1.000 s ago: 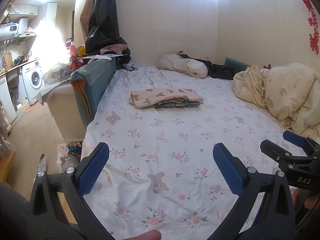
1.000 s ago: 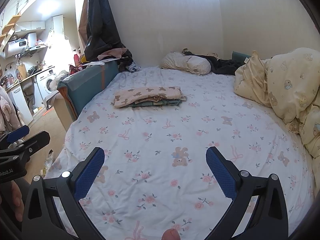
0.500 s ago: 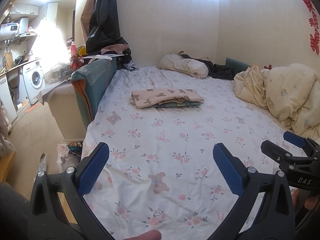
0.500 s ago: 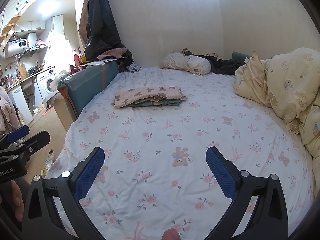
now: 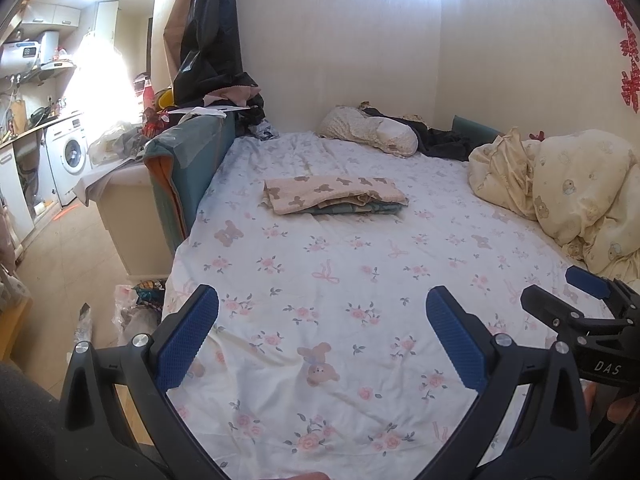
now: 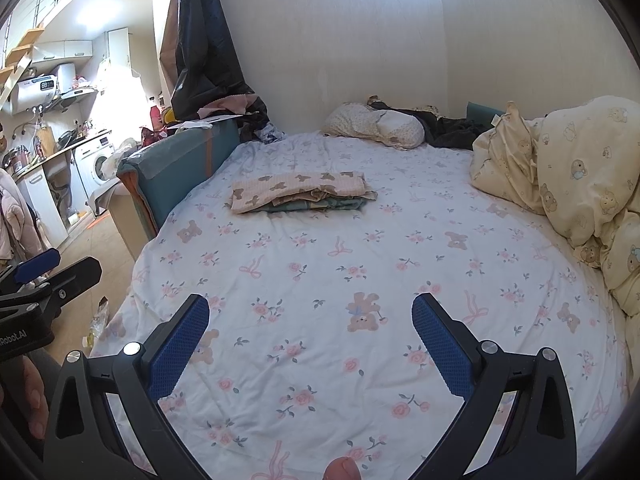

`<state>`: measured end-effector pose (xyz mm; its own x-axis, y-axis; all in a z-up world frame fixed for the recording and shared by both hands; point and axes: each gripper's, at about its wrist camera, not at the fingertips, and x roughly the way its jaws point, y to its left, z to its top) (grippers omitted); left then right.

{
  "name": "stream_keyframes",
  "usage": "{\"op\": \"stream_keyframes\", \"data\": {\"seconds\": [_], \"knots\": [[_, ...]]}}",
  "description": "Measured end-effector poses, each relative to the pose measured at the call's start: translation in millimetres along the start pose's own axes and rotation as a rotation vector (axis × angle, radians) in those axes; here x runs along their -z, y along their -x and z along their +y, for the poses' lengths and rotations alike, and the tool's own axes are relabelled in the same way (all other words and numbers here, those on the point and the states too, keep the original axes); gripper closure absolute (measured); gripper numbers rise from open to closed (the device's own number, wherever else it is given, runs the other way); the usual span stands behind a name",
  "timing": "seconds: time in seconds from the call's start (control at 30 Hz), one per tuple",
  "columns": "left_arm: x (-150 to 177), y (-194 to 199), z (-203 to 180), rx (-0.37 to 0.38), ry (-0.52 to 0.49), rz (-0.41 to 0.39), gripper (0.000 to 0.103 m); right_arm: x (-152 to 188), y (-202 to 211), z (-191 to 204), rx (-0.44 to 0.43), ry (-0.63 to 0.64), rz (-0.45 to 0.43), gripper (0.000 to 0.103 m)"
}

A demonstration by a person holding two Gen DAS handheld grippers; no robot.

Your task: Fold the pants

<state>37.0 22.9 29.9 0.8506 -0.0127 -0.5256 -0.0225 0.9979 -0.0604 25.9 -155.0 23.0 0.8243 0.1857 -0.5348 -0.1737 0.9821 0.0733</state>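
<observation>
1. Left gripper (image 5: 322,336), black frame w/ blue textured pads: jaws spread wide, nothing between them, hovering over the near end of the bed.
2. Right gripper (image 6: 310,334), same build: jaws also spread wide, empty, above the sheet just beside the left one; each shows at the edge of the other's view.
3. Folded pants (image 5: 334,198), pinkish-beige fabric w/ brown bear print, lie flat as the top layer of a small stack, over a folded green-blue garment (image 5: 360,209). Stack sits mid-bed toward the left side, well apart from both grippers.
4. White bedsheet w/ pink flowers & bears (image 6: 360,264) covers the mattress, lightly wrinkled.
5. Cream bear-print duvet (image 6: 576,176) is bunched along the right edge.
6. Pale patterned pillow (image 5: 370,136) at the far end by the wall, dark clothing (image 5: 444,142) beside it.
7. White washing machine (image 5: 70,156) far left, in the kitchen area.
</observation>
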Motion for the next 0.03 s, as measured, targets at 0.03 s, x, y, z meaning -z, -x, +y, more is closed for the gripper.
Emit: {"op": "stream_keyframes", "data": {"seconds": [0.03], "knots": [[0.2, 0.1, 0.0, -0.001, 0.001, -0.002, 0.001, 0.0, 0.0, 0.2, 0.0, 0.001, -0.001, 0.0]]}}
